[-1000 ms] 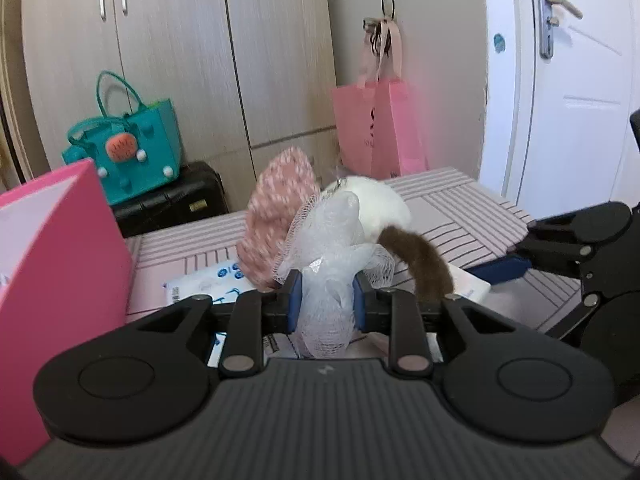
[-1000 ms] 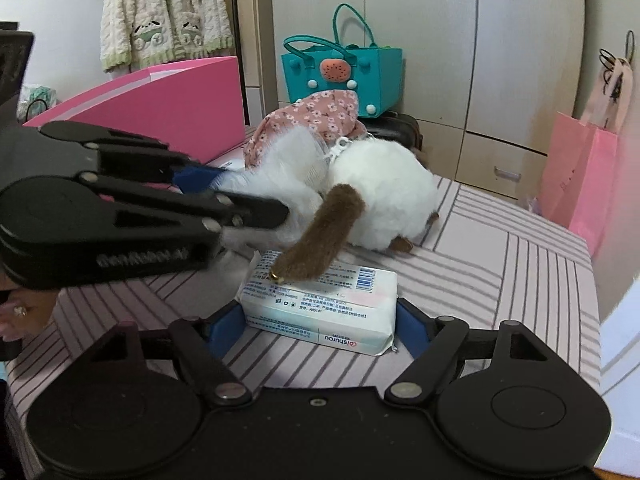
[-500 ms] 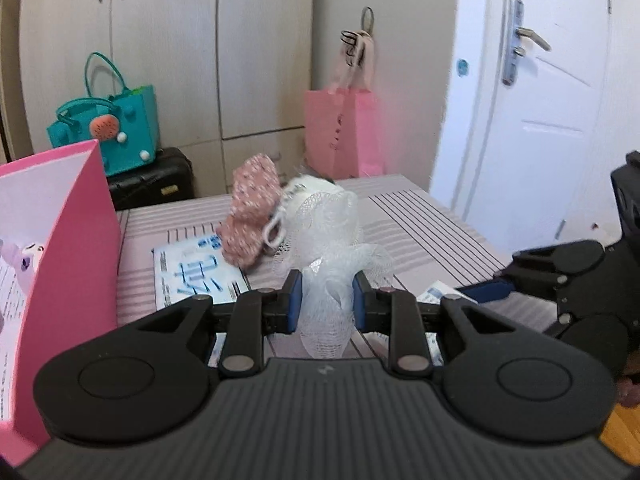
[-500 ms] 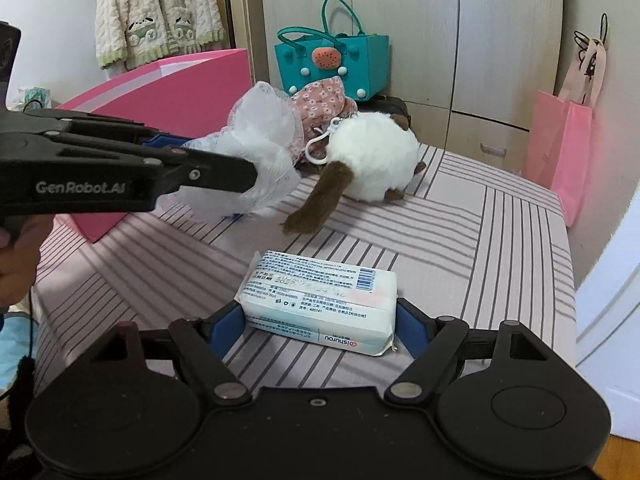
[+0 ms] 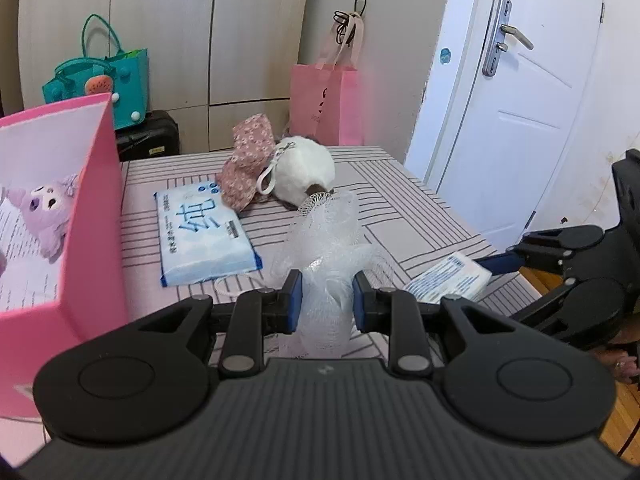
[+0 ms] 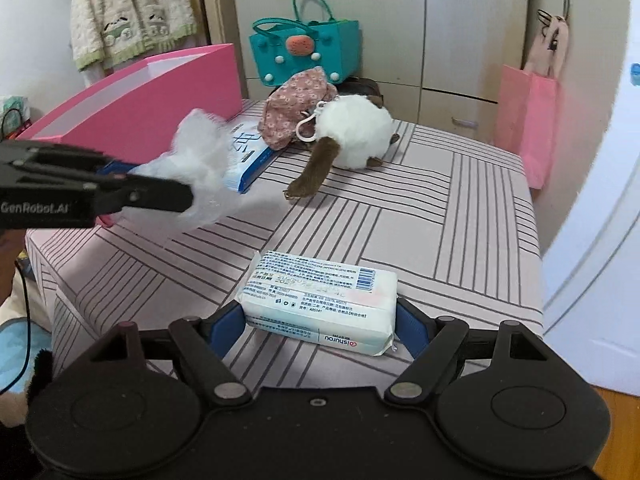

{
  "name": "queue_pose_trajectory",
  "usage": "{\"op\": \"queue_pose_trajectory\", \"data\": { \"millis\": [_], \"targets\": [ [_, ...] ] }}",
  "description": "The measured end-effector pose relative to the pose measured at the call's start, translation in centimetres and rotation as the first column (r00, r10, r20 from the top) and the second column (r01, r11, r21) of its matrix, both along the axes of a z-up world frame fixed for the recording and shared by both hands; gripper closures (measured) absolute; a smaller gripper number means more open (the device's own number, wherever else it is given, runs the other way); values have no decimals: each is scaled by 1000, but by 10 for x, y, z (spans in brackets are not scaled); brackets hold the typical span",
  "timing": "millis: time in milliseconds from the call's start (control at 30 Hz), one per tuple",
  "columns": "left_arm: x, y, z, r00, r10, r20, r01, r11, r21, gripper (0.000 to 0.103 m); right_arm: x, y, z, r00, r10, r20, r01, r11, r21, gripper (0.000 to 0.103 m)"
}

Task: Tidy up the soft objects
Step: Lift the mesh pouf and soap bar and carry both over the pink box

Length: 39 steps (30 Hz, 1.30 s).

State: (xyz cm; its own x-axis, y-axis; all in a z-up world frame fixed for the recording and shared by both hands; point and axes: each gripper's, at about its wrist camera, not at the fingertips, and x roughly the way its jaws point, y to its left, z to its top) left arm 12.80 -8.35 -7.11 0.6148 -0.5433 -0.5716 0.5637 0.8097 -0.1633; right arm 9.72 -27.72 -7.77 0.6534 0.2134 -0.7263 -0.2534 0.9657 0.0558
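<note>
My left gripper [image 5: 323,300] is shut on a white mesh bath pouf [image 5: 326,240], held above the striped table; the pouf also shows in the right wrist view [image 6: 200,168]. My right gripper [image 6: 320,326] is shut on a white tissue pack [image 6: 320,300], seen at the table's right edge in the left wrist view [image 5: 448,278]. A pink open box [image 5: 96,216] stands at the left with a purple plush toy [image 5: 48,208] inside. A white and brown plush [image 6: 352,136] and a floral fabric item [image 6: 296,104] lie at the far side.
A blue wet-wipes pack [image 5: 200,232] lies beside the pink box. A teal bag [image 6: 304,52] sits on a black case behind the table. A pink paper bag [image 5: 326,100] hangs by the wall. A white door [image 5: 520,100] is to the right.
Both grippers have pulled back from the plush toys toward the near side of the table. The pouf has moved with the left gripper, nearer the pink box, whose inside now shows.
</note>
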Motion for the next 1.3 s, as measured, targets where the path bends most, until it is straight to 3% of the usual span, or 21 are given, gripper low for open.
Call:
{"op": "queue_pose_trajectory", "data": {
  "millis": [167,400,600,1000,1167,1300],
  "targets": [
    [-2,13,-1,998,-24,-59,23,999,-22,79,-5,4,9,1000,-2,-9,2,1000,-5,20],
    [-4,44,-7,978,-57,-199,51,998,-35,79,-7,21,16,995,27,-92,-19,996,90,20],
    [-15,72,2,972,-55,-230,55,998,-5,79,-11,46,16,986,97,-136,-80,988,131,20],
    [-35,122,21,955,-44,-292,49,999,12,79,-23,95,42,960,249,-130,-228,961,157,20],
    [-40,137,28,960,-23,-277,51,994,97,79,-27,113,52,949,294,-110,-279,951,137,20],
    [-42,153,38,958,-16,-286,50,992,112,79,-26,125,62,940,328,-97,-312,938,154,20]
  ]
}}
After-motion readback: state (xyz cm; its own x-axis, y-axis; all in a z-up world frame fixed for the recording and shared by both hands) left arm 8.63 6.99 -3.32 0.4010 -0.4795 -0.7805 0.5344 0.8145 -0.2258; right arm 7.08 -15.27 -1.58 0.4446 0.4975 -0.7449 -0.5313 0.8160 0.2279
